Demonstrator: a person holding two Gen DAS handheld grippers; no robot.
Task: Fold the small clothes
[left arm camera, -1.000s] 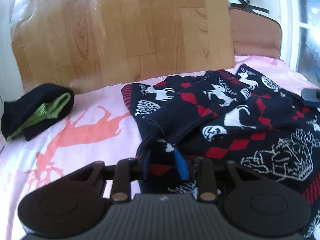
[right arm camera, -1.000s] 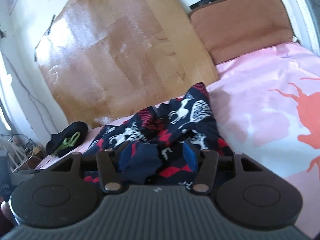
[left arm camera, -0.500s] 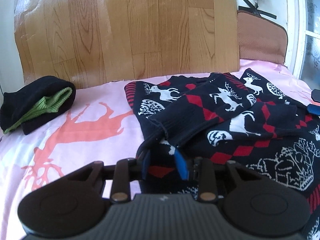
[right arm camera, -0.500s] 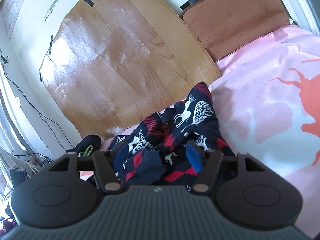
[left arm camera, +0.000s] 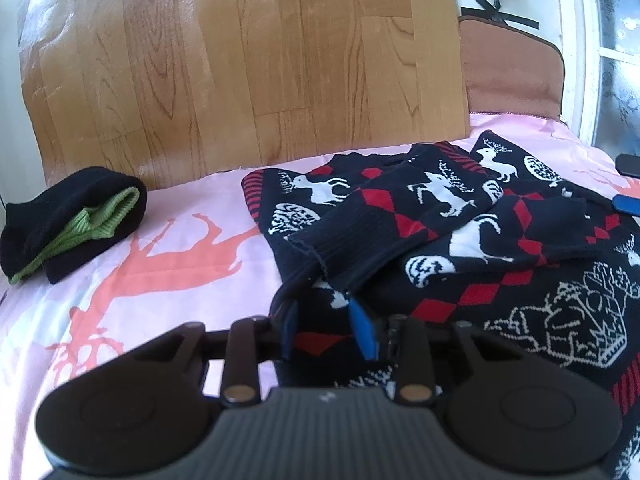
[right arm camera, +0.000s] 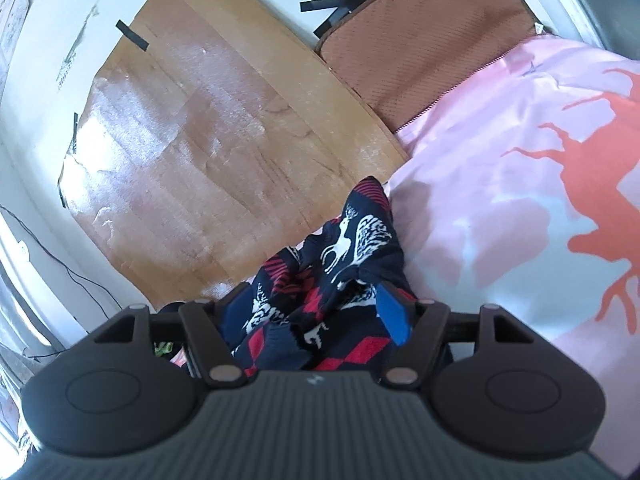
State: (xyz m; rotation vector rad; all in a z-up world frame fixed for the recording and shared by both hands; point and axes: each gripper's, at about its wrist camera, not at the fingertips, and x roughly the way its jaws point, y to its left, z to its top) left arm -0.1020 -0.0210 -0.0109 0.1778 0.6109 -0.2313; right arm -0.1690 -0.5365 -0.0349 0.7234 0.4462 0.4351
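Observation:
A navy sweater [left arm camera: 460, 216] with red diamonds and white reindeer lies crumpled on the pink sheet [left arm camera: 180, 280]. One sleeve cuff [left arm camera: 332, 252] is folded across its body. My left gripper [left arm camera: 325, 326] is shut on a thick fold at the sweater's near left edge, blue pads on both sides of the cloth. In the right wrist view the sweater [right arm camera: 352, 240] runs between the opening jaws of my right gripper [right arm camera: 306, 312]. A cuff [right arm camera: 280, 344] lies loose there and the pads do not press it. The right gripper's blue pad [left arm camera: 626, 202] shows at the sweater's far right.
A folded black garment with green lining [left arm camera: 72, 220] sits at the left of the bed. A wood-pattern board [left arm camera: 260, 60] and a brown cushion [left arm camera: 512, 68] stand against the wall behind. Cables [right arm camera: 80, 280] hang by the wall at the left.
My right gripper's jaws have spread wider and the gripper has rolled, tilting its view. The cuff between them now lies slack. The left gripper keeps its hold in place.

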